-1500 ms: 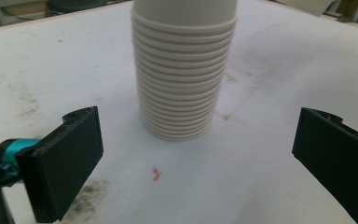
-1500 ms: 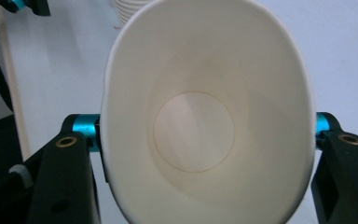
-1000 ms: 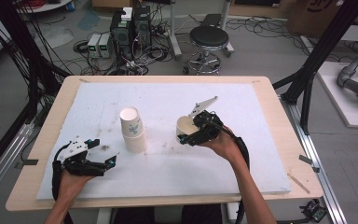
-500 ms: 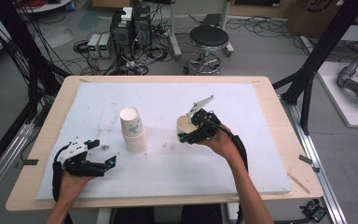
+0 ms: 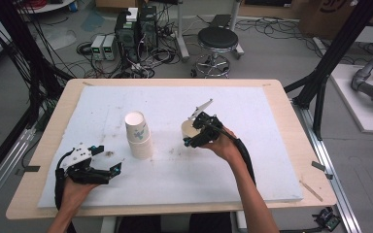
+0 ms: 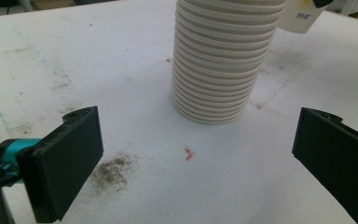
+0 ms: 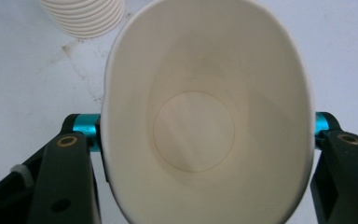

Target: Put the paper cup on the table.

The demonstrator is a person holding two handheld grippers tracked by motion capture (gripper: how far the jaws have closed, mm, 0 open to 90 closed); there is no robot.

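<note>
A stack of white paper cups [image 5: 138,135] stands upright left of the middle of the white foam mat [image 5: 252,170]; the same ribbed stack [image 6: 221,60] fills the upper middle of the left gripper view. My right gripper [image 5: 197,134] is shut on a single paper cup [image 5: 190,130], squeezing its mouth into an oval [image 7: 207,116], right of the stack. That cup [image 6: 303,16] also shows at the top right of the left gripper view. My left gripper [image 5: 110,170] rests low near the mat's front left, open, its jaws wide apart with nothing between them.
The mat lies on a wooden table [image 5: 296,145]. A dark smudge [image 6: 114,170] and a small pink scrap [image 6: 189,154] mark the mat in front of the stack. Beyond the table stand a black stool [image 5: 217,39], electronics boxes [image 5: 136,26] and cables on the floor.
The right gripper with its cup has drifted slightly toward the front. The left gripper and the stack have not moved.
</note>
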